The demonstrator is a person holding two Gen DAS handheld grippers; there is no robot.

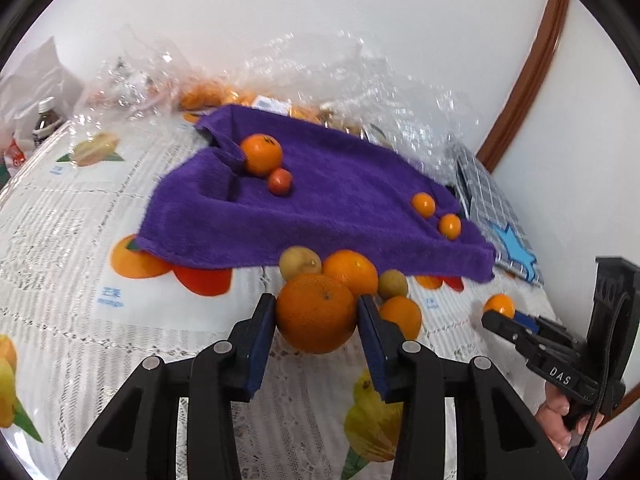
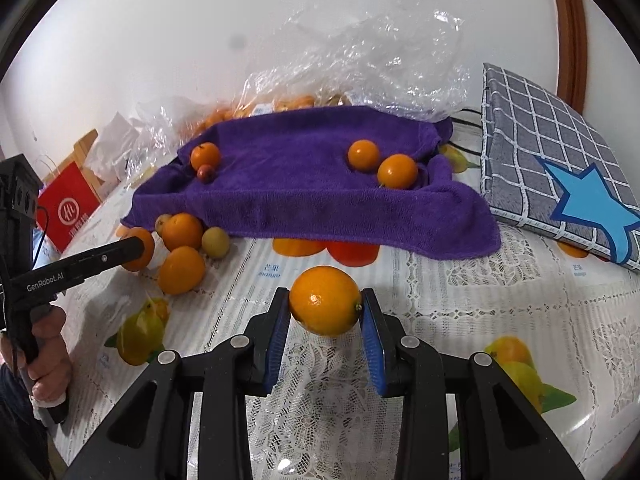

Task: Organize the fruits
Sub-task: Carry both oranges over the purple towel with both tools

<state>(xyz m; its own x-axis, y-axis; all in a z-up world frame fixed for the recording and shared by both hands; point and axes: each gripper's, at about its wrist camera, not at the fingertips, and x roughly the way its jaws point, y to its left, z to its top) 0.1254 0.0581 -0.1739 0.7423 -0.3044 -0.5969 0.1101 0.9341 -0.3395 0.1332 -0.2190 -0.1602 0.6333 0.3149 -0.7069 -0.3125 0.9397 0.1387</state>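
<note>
We are looking down past the left gripper [image 1: 317, 320], whose blue pads are closing against the two sides of a large orange [image 1: 316, 312] sitting on the tablecloth [image 1: 80, 320] near the front edge of the purple towel [image 1: 320, 208]. Right behind that orange a loose cluster is lying on the cloth: another orange [image 1: 352, 270], a third orange [image 1: 401, 314] to its right, and two yellowish-brown fruits [image 1: 300, 261].

We are also holding the right gripper [image 2: 325, 312], whose pads are clamping a smaller orange [image 2: 325, 300] just above the tablecloth, in front of the towel's front edge and well apart from the cluster.

On the towel, a tangerine [image 1: 262, 154] and a small red fruit [image 1: 280, 181] are touching near its far left corner, and two small oranges [image 1: 423, 204] are sitting close together near its right edge. Crumpled clear plastic bags [image 1: 340, 76] holding more fruit are lying behind the towel along the wall. A grey checked cushion with a blue star [image 2: 560, 184] is resting at the table's right edge, and a red paper bag [image 2: 68, 208] is standing at the far left.
</note>
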